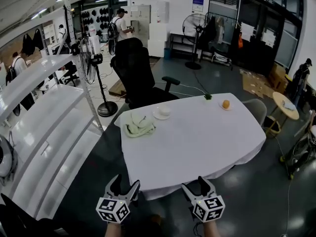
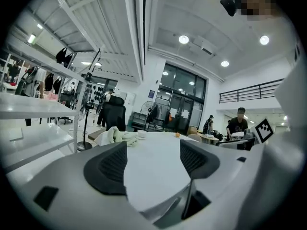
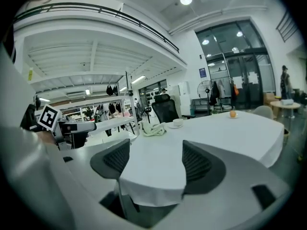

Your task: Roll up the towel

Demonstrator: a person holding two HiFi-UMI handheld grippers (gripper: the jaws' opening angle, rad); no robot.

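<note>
Only the head view shows both claws whole: left claw [image 1: 126, 181] and right claw [image 1: 196, 184], wide, empty, off the table's [image 1: 197, 139] near edge; one towel [image 1: 138, 125] lies at its far-left corner.

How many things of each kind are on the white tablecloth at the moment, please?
Crumpled towel: 1
White cup on its saucer: 1 set
Orange: 1
Small green item, too small to identify: 1
Total: 4
</note>
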